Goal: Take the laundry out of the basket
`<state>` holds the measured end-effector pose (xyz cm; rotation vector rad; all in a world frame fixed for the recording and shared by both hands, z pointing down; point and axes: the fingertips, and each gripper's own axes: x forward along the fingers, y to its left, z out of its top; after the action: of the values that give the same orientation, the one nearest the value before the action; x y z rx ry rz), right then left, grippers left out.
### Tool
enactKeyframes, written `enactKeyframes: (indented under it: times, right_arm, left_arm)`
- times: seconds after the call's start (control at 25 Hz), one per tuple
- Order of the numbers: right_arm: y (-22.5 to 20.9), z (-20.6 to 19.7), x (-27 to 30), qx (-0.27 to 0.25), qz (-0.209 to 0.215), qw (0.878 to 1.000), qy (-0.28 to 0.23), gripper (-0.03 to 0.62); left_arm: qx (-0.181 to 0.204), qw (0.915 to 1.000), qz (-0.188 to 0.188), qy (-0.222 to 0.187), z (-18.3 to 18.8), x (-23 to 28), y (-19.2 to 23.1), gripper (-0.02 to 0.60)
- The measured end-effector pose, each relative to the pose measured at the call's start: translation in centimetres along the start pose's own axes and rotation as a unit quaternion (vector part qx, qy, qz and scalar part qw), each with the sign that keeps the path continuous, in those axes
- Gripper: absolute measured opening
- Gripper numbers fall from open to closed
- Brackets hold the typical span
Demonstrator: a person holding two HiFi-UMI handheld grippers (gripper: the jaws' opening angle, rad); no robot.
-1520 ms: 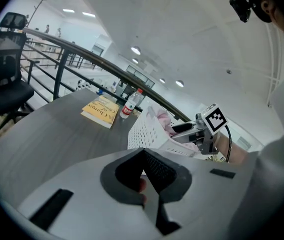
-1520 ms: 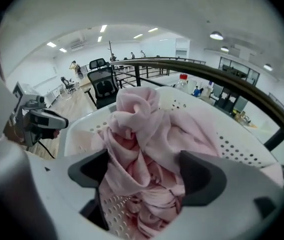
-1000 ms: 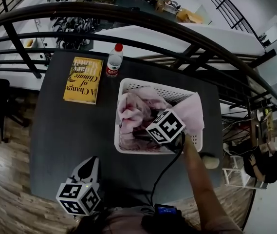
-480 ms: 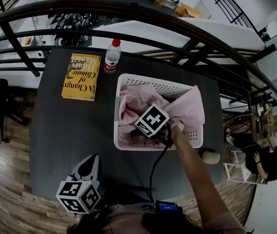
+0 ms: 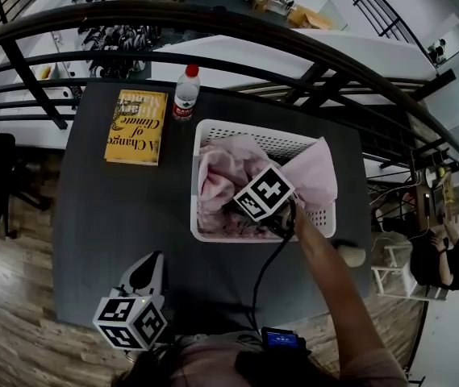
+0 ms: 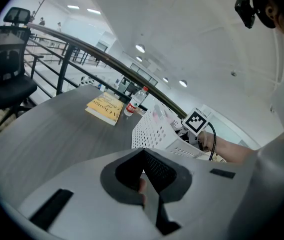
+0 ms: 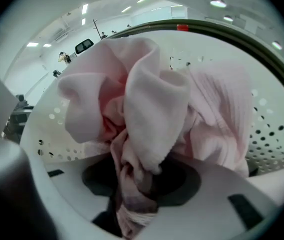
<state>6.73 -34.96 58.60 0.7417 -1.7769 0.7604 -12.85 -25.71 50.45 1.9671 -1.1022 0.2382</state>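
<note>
A white perforated basket (image 5: 194, 185) stands on the dark table (image 5: 116, 216), filled with pink laundry (image 5: 221, 168). My right gripper reaches down into it; in the head view only its marker cube (image 5: 264, 192) shows, over the cloth. In the right gripper view, the right gripper (image 7: 137, 194) has just been closing, and a bunched fold of pink laundry (image 7: 151, 99) is pinched between its jaws. My left gripper (image 5: 145, 274) hovers over the table's near left part, away from the basket (image 6: 154, 131). Its jaws (image 6: 144, 181) meet with nothing between them.
A yellow book (image 5: 136, 127) and a red-capped water bottle (image 5: 185, 93) lie behind and left of the basket. A black railing (image 5: 237, 22) curves past the table's far edge. An office chair (image 6: 7, 59) stands at the left, and a person (image 5: 439, 264) sits at the right.
The right gripper's marker cube has shifted slightly within the basket, toward its far side. The left gripper has stayed where it was.
</note>
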Motion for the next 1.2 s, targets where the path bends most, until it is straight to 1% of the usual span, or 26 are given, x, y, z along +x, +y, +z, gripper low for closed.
enactKeyframes:
  times: [0.24,0.44,0.6,0.88,1.2]
  right_arm:
    - [-0.2,0.2,-3.0,0.01,-0.018,0.999,-0.036,0.195]
    - [-0.3,0.3,-5.7,0.018,-0.041,0.996,-0.072,0.193]
    - [-0.4,0.1,-7.7,0.024,-0.058,0.993,-0.105,0.193]
    - [-0.4,-0.2,-10.5,0.044,-0.078,0.986,-0.143,0.192]
    - [0.0,0.1,-14.8,0.054,-0.097,0.972,-0.206,0.192]
  left_arm:
    - [0.006,1.0,-0.003,-0.006,0.3,-0.5,-0.2,-0.003]
    - [0.016,0.9997,-0.016,-0.006,0.3,-0.9,-1.5,-0.003]
    - [0.027,0.9993,-0.027,-0.006,0.2,-1.0,-2.6,-0.003]
    - [0.046,0.9981,-0.039,-0.008,0.3,-1.9,-3.9,-0.003]
    - [0.068,0.9965,-0.047,-0.011,0.3,-2.9,-5.1,-0.003]
